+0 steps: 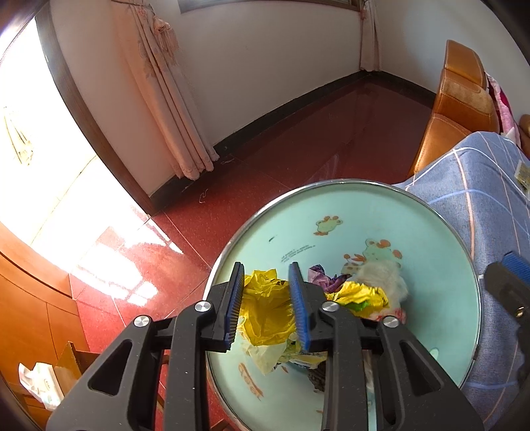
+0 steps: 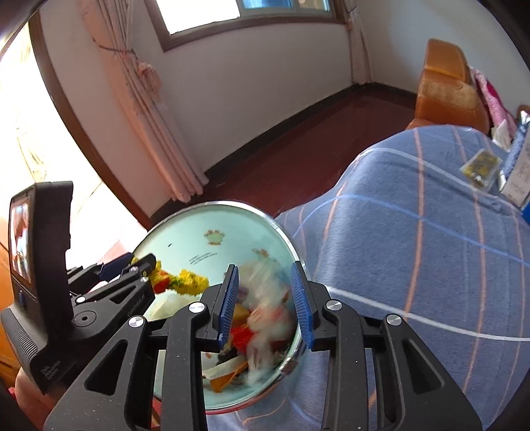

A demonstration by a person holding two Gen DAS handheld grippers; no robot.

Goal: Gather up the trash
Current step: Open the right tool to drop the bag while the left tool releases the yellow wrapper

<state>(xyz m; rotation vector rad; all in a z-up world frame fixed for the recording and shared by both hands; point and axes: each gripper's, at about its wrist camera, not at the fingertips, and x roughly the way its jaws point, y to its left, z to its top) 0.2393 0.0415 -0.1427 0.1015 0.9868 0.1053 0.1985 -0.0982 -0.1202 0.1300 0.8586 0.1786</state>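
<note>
Trash (image 1: pixel 268 308), crinkled yellow plastic and white fluff, heaped in round enamel basin (image 1: pixel 364 205); left tool (image 1: pixel 268 305) and right tool (image 2: pixel 265 305) both released, pads clear.

A lived-in room of a home, a bedroom or sitting room.

Polished red speckled floor tiles (image 1: pixel 271 155) with a dark skirting board along plain white walls. Pale pink patterned curtains (image 1: pixel 165 99) hang to the floor, tied back with a tassel, beside a brown-framed window (image 2: pixel 245 20). Sunlight floods in through a doorway at the left. An orange padded chair or sofa (image 1: pixel 460 109) stands near the far corner, pink cloth draped just behind it. A blue checked blanket (image 2: pixel 414 238) covers a soft surface, with small packets lying on it. Wooden cabinet fronts (image 1: pixel 29 298) at the left. A mint enamel basin (image 1: pixel 364 205) printed with cartoon frogs holds crumpled wrappers.
</note>
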